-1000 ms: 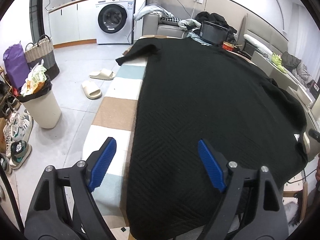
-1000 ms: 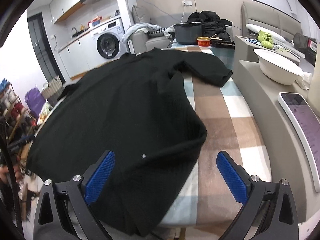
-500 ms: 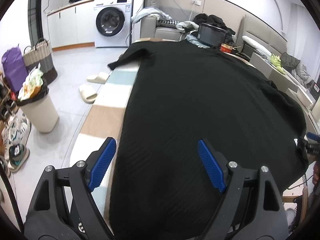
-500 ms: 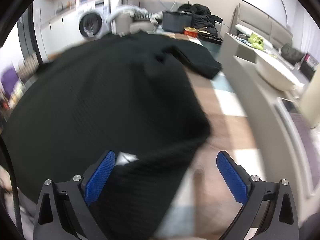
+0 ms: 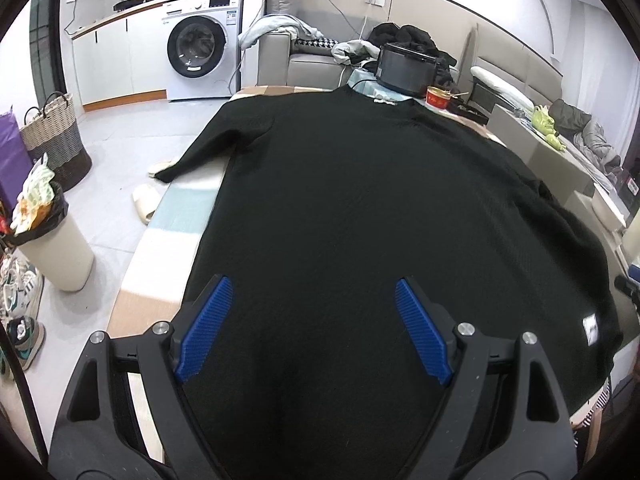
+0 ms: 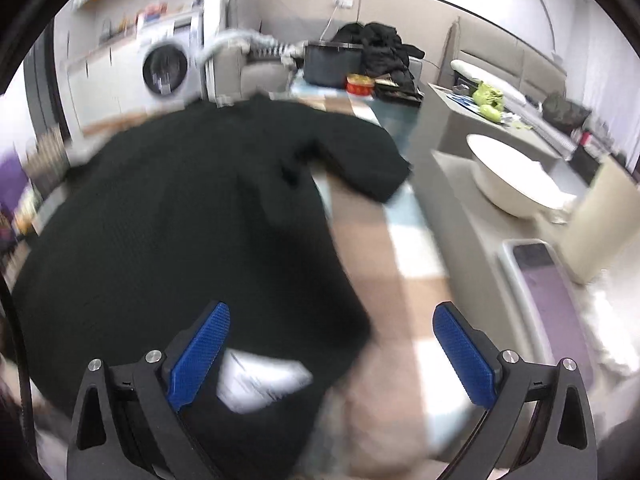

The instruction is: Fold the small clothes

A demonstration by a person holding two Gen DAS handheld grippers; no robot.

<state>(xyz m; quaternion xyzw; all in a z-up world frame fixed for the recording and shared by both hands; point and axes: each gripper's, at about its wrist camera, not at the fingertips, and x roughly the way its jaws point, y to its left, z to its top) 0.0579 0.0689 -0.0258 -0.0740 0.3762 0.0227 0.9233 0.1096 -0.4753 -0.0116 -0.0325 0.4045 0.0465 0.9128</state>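
A black knit garment (image 5: 360,208) lies spread flat on the checked table cover (image 5: 176,216), one sleeve hanging off the left edge. It also shows in the blurred right wrist view (image 6: 180,232), with its right sleeve (image 6: 360,164) lying on the cover and a white label (image 6: 260,380) near the hem. My left gripper (image 5: 312,328) is open and empty over the garment's near hem. My right gripper (image 6: 328,356) is open and empty over the hem's right corner.
A dark cooker pot (image 5: 404,68) and red tin (image 5: 438,96) stand at the table's far end. A white bowl (image 6: 508,176) and a tablet (image 6: 548,276) lie on the counter to the right. A bin (image 5: 52,240), basket, slippers and shoes are on the floor left.
My left gripper has moved right, from the table's left edge to over the garment. My right gripper has swung left and closer to the hem corner, with motion blur.
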